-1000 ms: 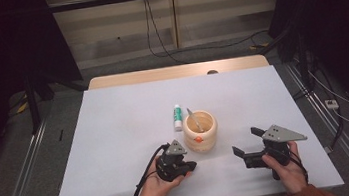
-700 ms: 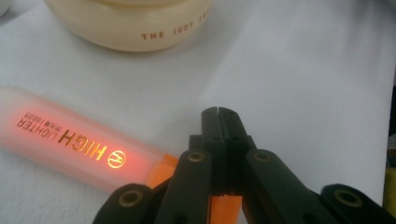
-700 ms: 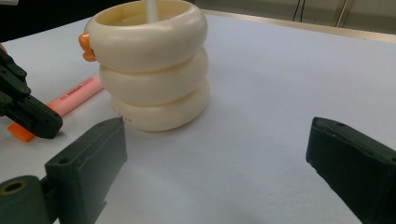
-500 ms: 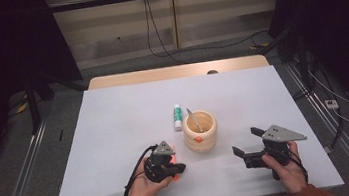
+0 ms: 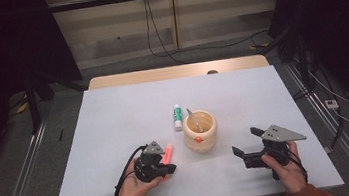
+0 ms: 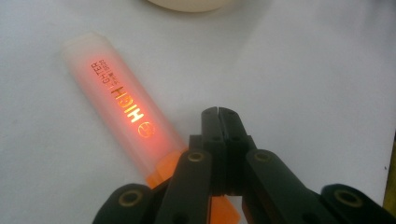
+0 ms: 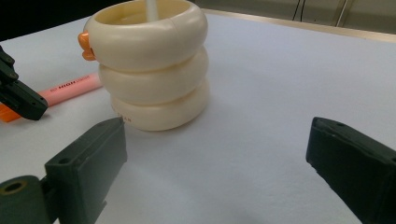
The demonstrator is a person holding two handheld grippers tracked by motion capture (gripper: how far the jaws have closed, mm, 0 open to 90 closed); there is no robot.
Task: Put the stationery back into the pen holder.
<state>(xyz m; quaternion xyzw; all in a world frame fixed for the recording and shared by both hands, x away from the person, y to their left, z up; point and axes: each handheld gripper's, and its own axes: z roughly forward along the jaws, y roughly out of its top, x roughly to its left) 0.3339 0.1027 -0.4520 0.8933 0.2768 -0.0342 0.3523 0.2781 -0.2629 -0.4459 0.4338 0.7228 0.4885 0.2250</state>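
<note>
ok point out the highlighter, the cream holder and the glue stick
highlighter (image 6: 119,100), left gripper view, on its printed barrel
holder (image 7: 152,60), right gripper view, on its middle ring
glue stick (image 5: 178,116), high view, mid-body

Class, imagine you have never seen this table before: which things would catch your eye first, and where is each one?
The cream ringed pen holder stands near the middle of the white table, with a green-and-white tube lying just beside it on the left. An orange highlighter lies flat by the shut left gripper, glowing in the left gripper view. The right gripper rests open, apart from the holder.
</note>
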